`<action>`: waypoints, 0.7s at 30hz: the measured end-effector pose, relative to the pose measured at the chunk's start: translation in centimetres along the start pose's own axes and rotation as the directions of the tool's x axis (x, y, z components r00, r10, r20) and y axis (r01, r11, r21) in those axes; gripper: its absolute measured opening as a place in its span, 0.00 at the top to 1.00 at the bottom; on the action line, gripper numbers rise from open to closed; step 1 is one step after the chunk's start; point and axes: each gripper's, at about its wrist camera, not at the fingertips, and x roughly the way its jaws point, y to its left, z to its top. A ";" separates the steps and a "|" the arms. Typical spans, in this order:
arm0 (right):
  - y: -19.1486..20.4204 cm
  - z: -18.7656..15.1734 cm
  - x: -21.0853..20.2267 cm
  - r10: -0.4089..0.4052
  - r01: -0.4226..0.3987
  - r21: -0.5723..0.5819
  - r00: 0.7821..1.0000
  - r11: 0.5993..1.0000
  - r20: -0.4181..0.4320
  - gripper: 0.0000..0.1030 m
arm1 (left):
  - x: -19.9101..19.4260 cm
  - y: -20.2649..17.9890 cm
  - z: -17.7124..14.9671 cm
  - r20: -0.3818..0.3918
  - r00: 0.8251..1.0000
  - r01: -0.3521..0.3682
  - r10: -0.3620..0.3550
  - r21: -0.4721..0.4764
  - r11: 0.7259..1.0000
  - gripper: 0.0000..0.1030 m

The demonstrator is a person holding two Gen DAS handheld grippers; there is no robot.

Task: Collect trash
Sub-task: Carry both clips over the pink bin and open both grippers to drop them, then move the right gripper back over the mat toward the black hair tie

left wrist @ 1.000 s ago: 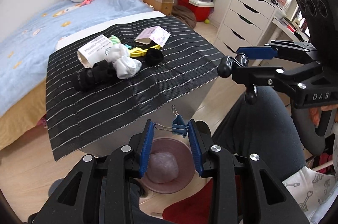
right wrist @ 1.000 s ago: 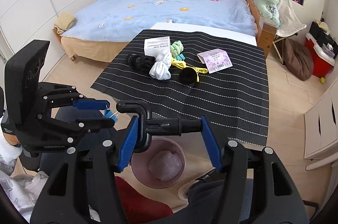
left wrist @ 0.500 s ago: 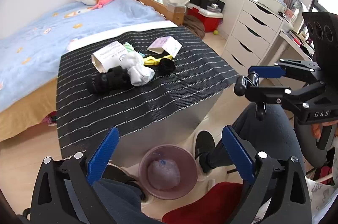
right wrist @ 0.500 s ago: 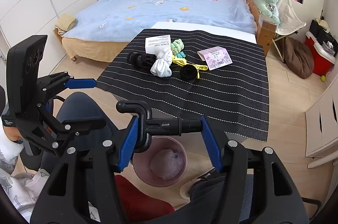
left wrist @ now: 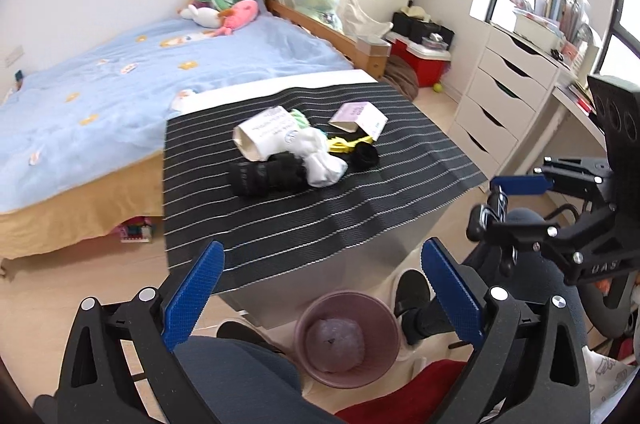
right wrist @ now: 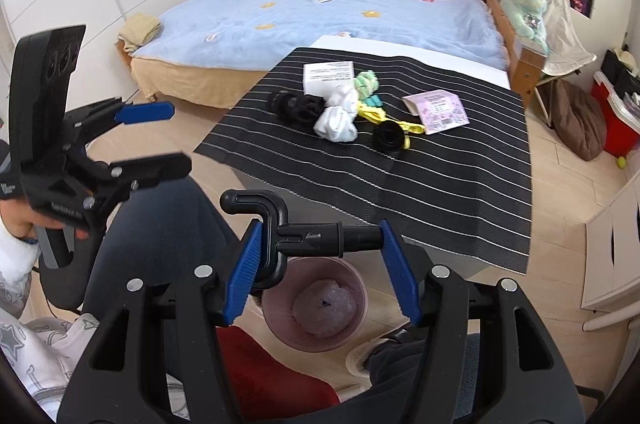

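The left gripper (left wrist: 320,288) hung wide apart with nothing between its blue-padded fingers, above the round mauve plastic waste bin (left wrist: 346,338) on the floor, which already held a pale crumpled wad. In the left wrist view the remaining clutter lay ahead and above on the black white-striped mat (left wrist: 280,224): a black ribbed cylinder (left wrist: 264,175) lying crosswise, a white balled cloth (left wrist: 322,159), a white printed carton (left wrist: 266,133) whose writing was too small to read, a yellow strip (left wrist: 344,143), a black ring-shaped roll (left wrist: 365,155) and a lilac printed packet (left wrist: 360,115). The right gripper (left wrist: 500,207) showed at the right edge; the raised lettering on its body seemed to read "DAS", though it was blurred. In the right wrist view the right gripper (right wrist: 318,272) was clamped on a black plastic hooked rod (right wrist: 296,228), whose long axis ran straight across between the pads. The bin (right wrist: 280,328) sat directly below and just beyond that rod, so the right hand looked the nearer one for the next drop, a short lowering rather than a reach. The packet's label (right wrist: 438,111) carried a barcode but no legible words.
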 end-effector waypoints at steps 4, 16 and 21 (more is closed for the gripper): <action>1.1 0.4 0.5 0.025 -0.025 -0.028 1.000 0.999 -0.009 0.43 | -0.4 0.9 -0.1 0.009 1.000 -0.016 0.017 -0.024 1.000 0.08; 1.3 0.3 1.2 0.062 -0.063 -0.015 0.998 0.998 -0.025 0.07 | -0.2 1.3 -0.3 0.005 1.000 -0.018 0.018 -0.033 0.999 0.08; 0.2 0.2 0.8 0.043 -0.043 0.025 0.999 0.999 -0.014 0.06 | 0.1 0.7 -0.2 -0.002 1.000 -0.004 0.004 -0.020 1.000 0.08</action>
